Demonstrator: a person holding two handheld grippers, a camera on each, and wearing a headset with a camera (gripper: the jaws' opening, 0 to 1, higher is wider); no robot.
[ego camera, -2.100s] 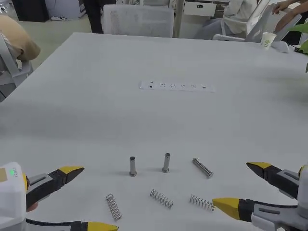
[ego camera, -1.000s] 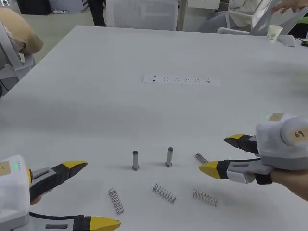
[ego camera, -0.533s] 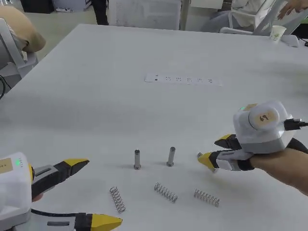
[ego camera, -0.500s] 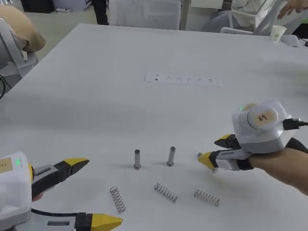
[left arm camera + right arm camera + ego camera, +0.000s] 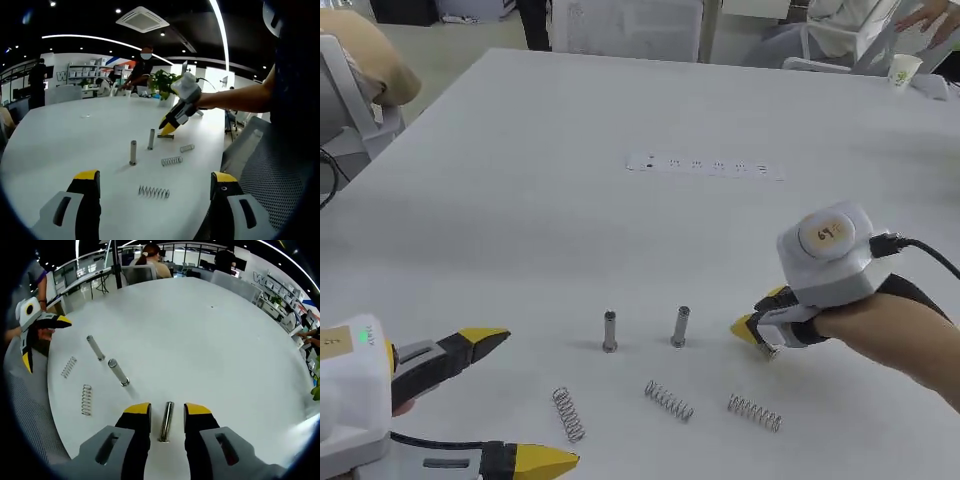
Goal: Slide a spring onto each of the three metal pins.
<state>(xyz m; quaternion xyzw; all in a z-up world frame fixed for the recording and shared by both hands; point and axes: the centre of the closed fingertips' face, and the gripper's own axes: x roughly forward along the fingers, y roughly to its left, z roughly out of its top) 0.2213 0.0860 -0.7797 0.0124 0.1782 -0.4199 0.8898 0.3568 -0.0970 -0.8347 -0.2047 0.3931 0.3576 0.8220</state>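
Two metal pins stand upright on the white table (image 5: pixel 620 230), the left one (image 5: pixel 610 330) and the middle one (image 5: pixel 681 326). A third pin (image 5: pixel 165 421) lies flat to their right. My right gripper (image 5: pixel 167 411) is open and low over it, a jaw on each side with a small gap. The head view shows that gripper (image 5: pixel 760 312) at the lying pin. Three springs lie in front of the pins: left (image 5: pixel 567 413), middle (image 5: pixel 668 399), right (image 5: pixel 754 411). My left gripper (image 5: pixel 515 400) hovers wide open at the near left, holding nothing.
A white power strip (image 5: pixel 705 165) lies across the middle of the table. A paper cup (image 5: pixel 901 70) stands at the far right corner. Chairs and seated people ring the far edge. The table's near edge runs just behind the springs.
My right gripper has swung left and down from the near right onto the lying pin, and its jaws have narrowed around it. The left gripper has stayed put.
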